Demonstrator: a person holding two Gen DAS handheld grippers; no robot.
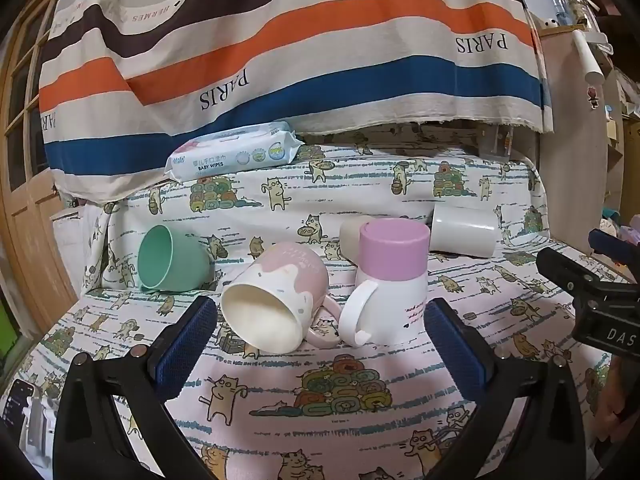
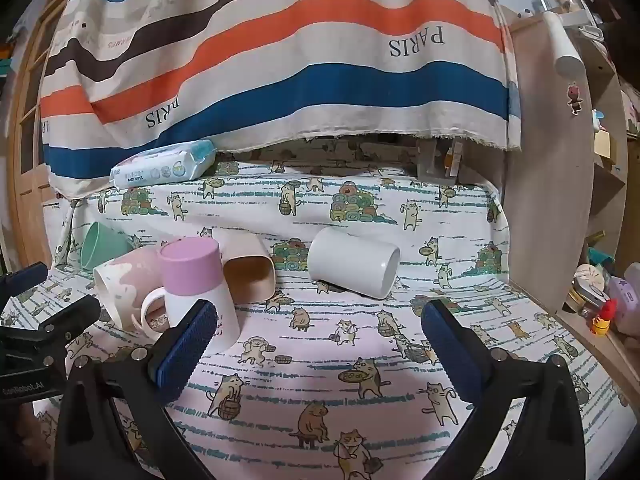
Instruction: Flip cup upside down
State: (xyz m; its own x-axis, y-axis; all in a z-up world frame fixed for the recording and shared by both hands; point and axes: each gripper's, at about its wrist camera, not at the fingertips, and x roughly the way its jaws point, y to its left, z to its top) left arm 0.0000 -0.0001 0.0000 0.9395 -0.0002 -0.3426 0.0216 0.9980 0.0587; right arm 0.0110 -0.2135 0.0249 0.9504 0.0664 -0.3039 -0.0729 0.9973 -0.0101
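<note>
Cups crowd the cat-print cloth (image 1: 344, 420) ahead of both grippers. From the left wrist view, the left gripper (image 1: 320, 344) stands wide, holding nothing, and between its blue pads (image 1: 188, 344) sit two mugs: a pink-and-white mug (image 1: 276, 296) lying on its side with its mouth toward the camera, and just beside it, touching or nearly so at the handles, a lilac-based mug (image 1: 390, 280) already standing mouth down. A green cup (image 1: 170, 260) lies on its side farther left, a beige cup (image 1: 352, 236) peeks out behind the lilac-based one, and a white cup (image 1: 464, 230) lies on its side farther right.

From the right wrist view, the right gripper (image 2: 320, 340) is likewise spread wide and empty. The white cup (image 2: 354, 262) lies ahead of it, between the lines of its fingers but well short of them, mouth toward the right. The beige cup (image 2: 250, 268) lies open toward the camera just left of it.

A pack of baby wipes (image 1: 234, 154) rests at the back on the raised part of the cloth, under a hanging striped fabric (image 1: 280, 40) printed PARIS. Wooden shelving (image 2: 560, 200) rises on the right.

Both grippers hover low over the cloth, side by side, pointing toward the cups.
</note>
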